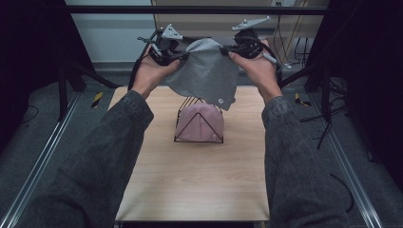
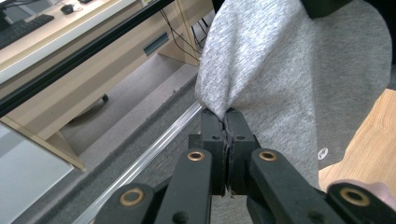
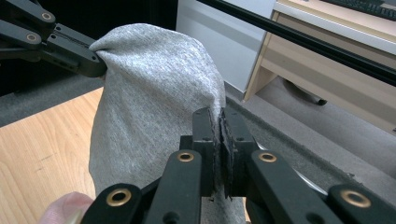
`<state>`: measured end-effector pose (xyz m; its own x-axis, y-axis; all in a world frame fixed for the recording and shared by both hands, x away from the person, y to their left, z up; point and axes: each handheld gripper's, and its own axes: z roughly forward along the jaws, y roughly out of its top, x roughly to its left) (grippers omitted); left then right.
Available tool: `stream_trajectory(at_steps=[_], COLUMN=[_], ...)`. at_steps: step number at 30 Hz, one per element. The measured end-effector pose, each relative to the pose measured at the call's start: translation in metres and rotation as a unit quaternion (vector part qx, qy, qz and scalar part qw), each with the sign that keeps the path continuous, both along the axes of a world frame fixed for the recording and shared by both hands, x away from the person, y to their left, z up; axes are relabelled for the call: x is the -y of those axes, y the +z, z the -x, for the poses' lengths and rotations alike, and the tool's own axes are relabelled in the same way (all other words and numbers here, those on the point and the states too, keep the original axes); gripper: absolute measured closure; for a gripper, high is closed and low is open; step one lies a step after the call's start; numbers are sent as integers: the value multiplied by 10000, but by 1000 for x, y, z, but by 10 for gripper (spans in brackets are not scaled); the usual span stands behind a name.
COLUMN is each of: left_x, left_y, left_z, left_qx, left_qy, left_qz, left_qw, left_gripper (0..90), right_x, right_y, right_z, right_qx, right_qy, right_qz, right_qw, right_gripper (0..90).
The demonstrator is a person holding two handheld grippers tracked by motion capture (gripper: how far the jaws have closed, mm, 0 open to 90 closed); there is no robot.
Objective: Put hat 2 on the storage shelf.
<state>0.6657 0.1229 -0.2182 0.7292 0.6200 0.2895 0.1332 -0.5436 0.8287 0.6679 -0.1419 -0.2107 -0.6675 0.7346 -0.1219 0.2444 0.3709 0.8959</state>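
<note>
Both grippers, left gripper (image 1: 177, 56) and right gripper (image 1: 227, 50), are pinching the grey cloth (image 1: 205, 71) aloft at twelve o'clock above the wire rack (image 1: 198, 124); keeping corners level should be helping it drape evenly.

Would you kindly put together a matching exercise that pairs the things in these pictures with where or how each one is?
Things:
1. grey knit cloth
2. pink cloth
3. black wire rack
4. left gripper

States:
A. stands on the light wooden table
B. hangs in the air between both grippers
C. draped over the rack
D. shut on one upper corner of the grey cloth

Pairs: 1-B, 2-C, 3-A, 4-D. The right gripper pinches the other corner.
</note>
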Motion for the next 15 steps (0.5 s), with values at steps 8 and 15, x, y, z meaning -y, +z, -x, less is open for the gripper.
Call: stream_trajectory(at_steps=[8,15], left_x=[1,1], left_y=[-5,-13], left_z=[-5,-5], left_qx=[-27,-27], left_qy=[0,9], left_qz=[1,-58], left_qw=[10000,10000], left_gripper=[888,888], right_x=[1,1], right_y=[-3,-11], right_z=[-3,-2], right_qx=[-3,-36], right_qy=[-24,-32], right_qz=[-1,-11], right_qw=[10000,10000], right_gripper=[860,859])
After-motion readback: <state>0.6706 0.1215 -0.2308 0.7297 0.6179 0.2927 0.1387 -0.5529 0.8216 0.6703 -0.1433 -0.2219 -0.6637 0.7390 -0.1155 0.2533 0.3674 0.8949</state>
